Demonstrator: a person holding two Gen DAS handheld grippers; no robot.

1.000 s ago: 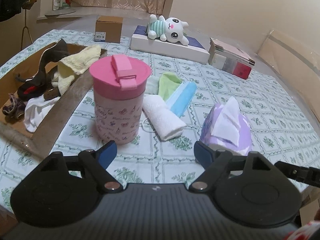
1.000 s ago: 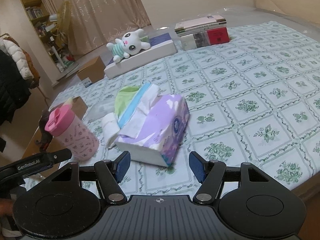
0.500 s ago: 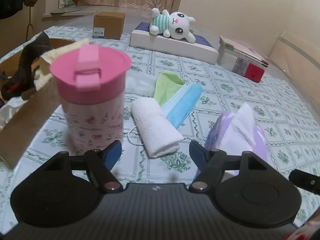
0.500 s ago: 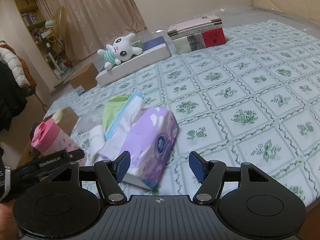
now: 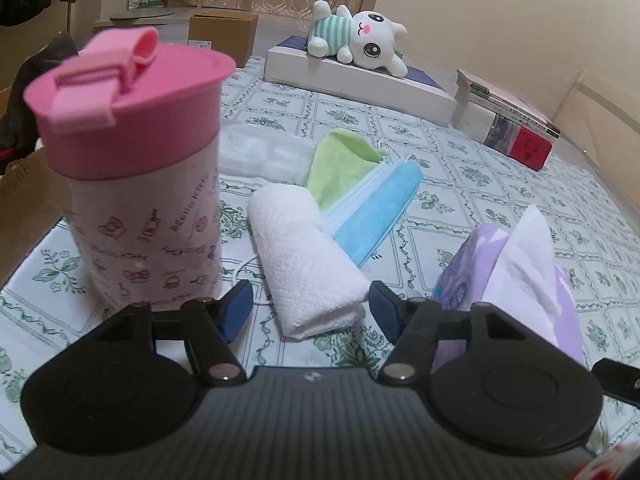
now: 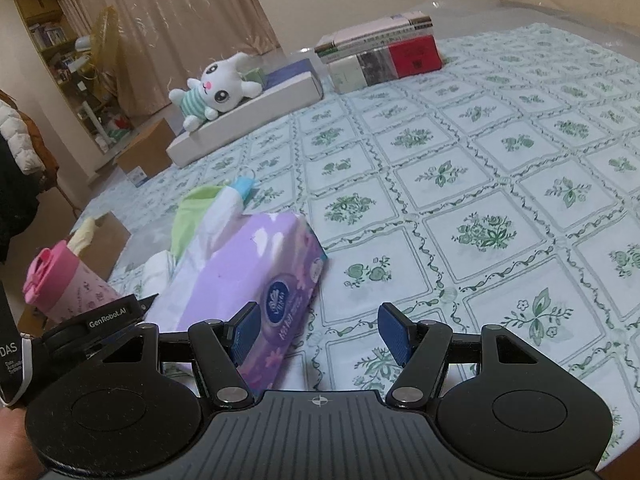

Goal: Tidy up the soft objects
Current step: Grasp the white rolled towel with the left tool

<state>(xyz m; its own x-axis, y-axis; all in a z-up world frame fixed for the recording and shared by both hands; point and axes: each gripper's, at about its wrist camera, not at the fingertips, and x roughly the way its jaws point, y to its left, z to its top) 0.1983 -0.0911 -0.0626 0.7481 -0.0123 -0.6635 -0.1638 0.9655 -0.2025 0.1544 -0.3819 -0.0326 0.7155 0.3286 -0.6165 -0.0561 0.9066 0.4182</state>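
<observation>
On a bed (image 6: 500, 168) covered with a green floral sheet, the left claw (image 5: 310, 312) hangs low over the near end of a rolled white towel (image 5: 304, 260), its jaws apart and just narrowing, pads not touching the roll. A pink-lidded cup (image 5: 136, 184) stands just left of it. Behind the towel lie a green cloth (image 5: 340, 164) and a blue face mask (image 5: 380, 208). The right claw (image 6: 320, 330) is released, its left finger in front of a purple tissue pack (image 6: 256, 280). A plush bunny (image 6: 216, 92) lies on a flat box far back.
</observation>
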